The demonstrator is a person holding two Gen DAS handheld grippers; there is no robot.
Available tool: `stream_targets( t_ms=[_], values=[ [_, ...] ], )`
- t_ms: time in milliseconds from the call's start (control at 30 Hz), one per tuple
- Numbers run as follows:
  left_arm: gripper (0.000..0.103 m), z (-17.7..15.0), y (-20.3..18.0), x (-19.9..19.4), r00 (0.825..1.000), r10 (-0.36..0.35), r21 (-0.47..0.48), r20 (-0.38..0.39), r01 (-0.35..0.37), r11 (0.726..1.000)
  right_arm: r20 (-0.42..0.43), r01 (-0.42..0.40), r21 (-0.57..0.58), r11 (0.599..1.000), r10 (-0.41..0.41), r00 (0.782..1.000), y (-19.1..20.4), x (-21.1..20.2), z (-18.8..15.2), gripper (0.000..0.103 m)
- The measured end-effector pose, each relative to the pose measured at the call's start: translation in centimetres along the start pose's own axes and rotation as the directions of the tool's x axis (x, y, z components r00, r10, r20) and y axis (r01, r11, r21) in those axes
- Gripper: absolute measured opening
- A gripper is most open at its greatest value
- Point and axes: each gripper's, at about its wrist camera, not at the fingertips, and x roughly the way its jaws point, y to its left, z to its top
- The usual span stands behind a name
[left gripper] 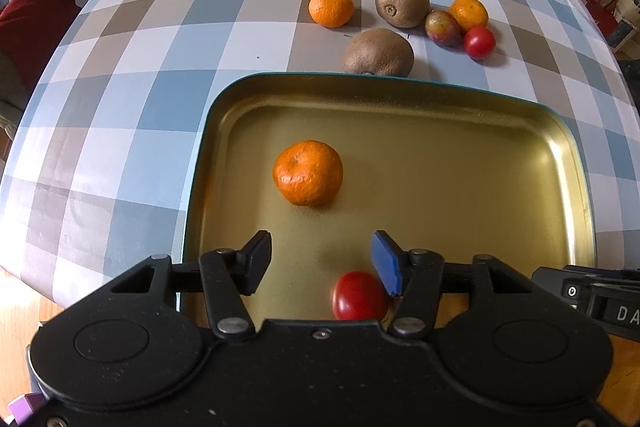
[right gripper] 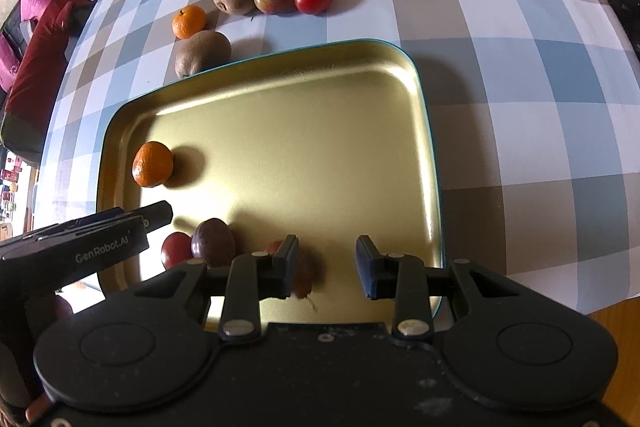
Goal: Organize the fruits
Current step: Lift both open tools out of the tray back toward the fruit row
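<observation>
Spreading under everything, the checked worktop (left gripper: 120,115) carries a gold tin tray (right gripper: 400,155) with a teal rim at its near edge. The left hand-held gripper (left gripper: 321,259) hangs over the tray's near part with its fingers apart and nothing between them; the right hand-held gripper (right gripper: 327,265) does the same, fingers apart and bare. Beyond the tray's far rim lie two kiwis, one just beside the rim (left gripper: 379,52) and one farther off (left gripper: 402,2). In the tray a mandarin (left gripper: 308,173) sits toward the left, with a dark passion fruit (right gripper: 213,242) and a red tomato (left gripper: 359,295) at the near edge. Out on the cloth are a lone mandarin (left gripper: 331,7), and a cluster of a mandarin (left gripper: 469,12), a mottled passion fruit (left gripper: 442,27) and a small tomato (left gripper: 479,42), touching one another.
</observation>
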Motion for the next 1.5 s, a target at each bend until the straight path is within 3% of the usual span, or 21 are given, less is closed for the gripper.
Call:
stream_targets(
  t_ms=[700, 1067, 1500],
  values=[
    [0.061, -0.1, -0.2, 0.5, 1.000, 0.014, 0.000, -0.024, -0.014, 1.000, -0.049, 0.004, -0.012, 1.000, -0.005, 0.999, 0.4, 1.4, 0.4, 0.035],
    [0.061, -0.1, -0.1, 0.8, 1.000, 0.000, 0.002, -0.024, 0.000, 1.000, -0.030, 0.041, -0.056, 0.998, -0.043, 0.999, 1.5, 1.7, 0.4, 0.035],
    [0.061, 0.2, -1.1, -0.8, 0.999, 0.004, 0.064, 0.034, -0.006, 0.998, -0.033, 0.055, -0.076, 0.996, -0.057, 0.998, 1.6, 1.7, 0.3, 0.035]
  ],
)
